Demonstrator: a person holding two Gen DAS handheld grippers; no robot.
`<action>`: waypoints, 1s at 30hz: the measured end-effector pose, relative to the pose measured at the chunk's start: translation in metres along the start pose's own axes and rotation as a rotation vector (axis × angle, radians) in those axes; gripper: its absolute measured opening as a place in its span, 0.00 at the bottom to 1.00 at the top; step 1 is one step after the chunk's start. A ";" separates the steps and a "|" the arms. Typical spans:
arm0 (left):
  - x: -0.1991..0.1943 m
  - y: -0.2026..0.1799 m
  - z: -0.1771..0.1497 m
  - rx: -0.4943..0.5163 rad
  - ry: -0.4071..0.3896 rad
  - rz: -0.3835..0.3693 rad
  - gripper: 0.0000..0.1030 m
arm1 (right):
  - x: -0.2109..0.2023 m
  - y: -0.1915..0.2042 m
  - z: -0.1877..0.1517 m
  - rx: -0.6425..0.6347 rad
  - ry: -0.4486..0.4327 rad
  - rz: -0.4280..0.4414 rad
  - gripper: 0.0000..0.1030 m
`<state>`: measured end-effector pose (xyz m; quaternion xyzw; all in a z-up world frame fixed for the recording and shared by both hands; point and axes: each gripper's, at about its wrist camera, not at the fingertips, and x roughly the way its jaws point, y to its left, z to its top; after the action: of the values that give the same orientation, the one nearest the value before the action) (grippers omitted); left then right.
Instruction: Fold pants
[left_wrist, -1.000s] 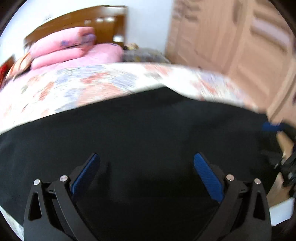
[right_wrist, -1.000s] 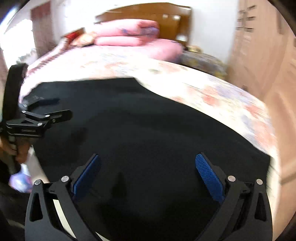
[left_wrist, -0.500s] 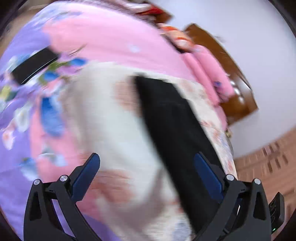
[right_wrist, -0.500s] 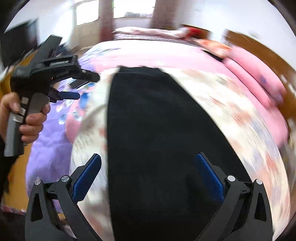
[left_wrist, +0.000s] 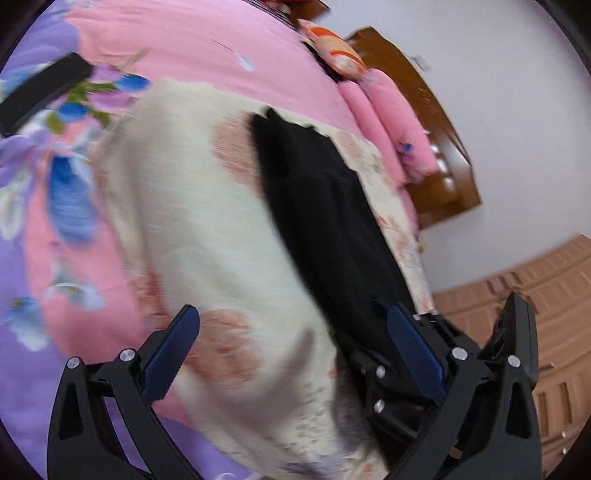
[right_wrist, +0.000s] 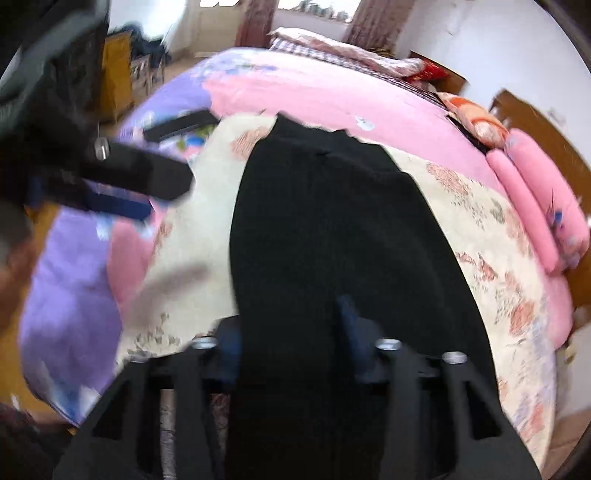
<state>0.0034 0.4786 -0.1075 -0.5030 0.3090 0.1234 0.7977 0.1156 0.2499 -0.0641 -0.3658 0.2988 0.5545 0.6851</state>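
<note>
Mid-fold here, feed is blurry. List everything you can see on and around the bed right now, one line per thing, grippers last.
Pants: one, black, laid lengthwise on the cream blanket.
Blanket: one, cream with faded red flowers, under the pants.
Bedspread: one, pink and purple floral, covers the bed.
Pillows: a few, pink, stacked at the headboard.
Headboard: one, brown wood, against the white wall.
Flat object: one, black, on the bedspread's far side; kind unclear.
Left gripper: open, over the blanket beside the pants.
Right gripper: black cloth between its fingers; grip unclear through blur.
</note>
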 end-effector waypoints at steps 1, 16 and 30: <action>0.005 -0.003 0.003 -0.001 0.010 -0.024 0.98 | -0.003 -0.006 0.002 0.044 -0.013 0.020 0.29; 0.078 -0.015 0.095 0.051 -0.064 -0.123 0.98 | -0.006 -0.015 0.004 0.153 -0.044 0.088 0.31; 0.070 -0.059 0.108 0.409 -0.144 -0.009 0.14 | -0.013 -0.102 -0.021 0.379 0.024 0.184 0.84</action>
<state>0.1272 0.5379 -0.0750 -0.3221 0.2676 0.0904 0.9036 0.2129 0.2135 -0.0477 -0.2085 0.4380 0.5441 0.6846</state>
